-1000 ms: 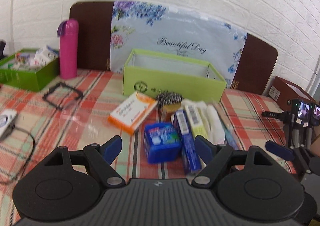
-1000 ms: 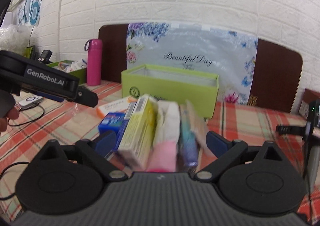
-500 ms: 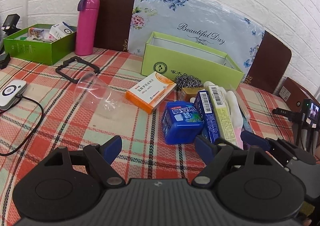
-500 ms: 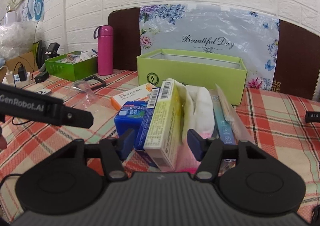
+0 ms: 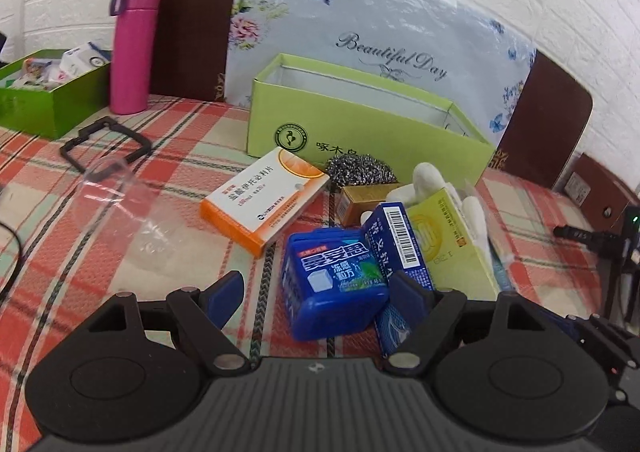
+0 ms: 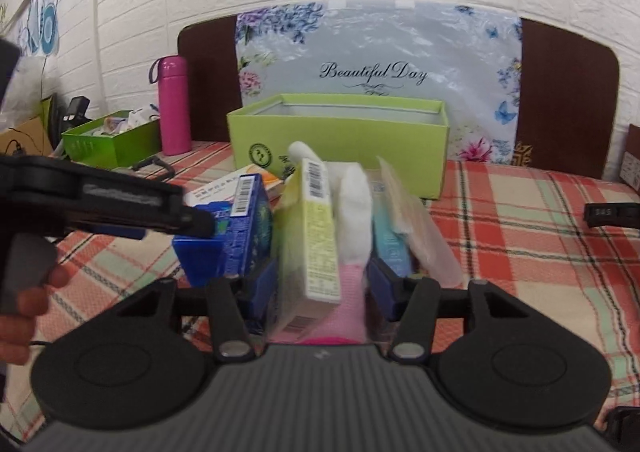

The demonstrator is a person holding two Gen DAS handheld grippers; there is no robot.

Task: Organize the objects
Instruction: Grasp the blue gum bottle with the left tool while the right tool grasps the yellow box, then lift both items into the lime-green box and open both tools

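Right gripper (image 6: 322,284) fingers now closed on yellow carton (image 6: 316,236) & soft white glove (image 6: 356,211)

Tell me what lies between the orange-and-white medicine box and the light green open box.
In the left wrist view, between the medicine box and the light green box lies only bare plaid tablecloth; the steel scourer sits just right of that gap.

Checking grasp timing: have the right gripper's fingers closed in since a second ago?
Yes. The right gripper has narrowed inward onto the yellow-green box, judged against the lime green box behind.
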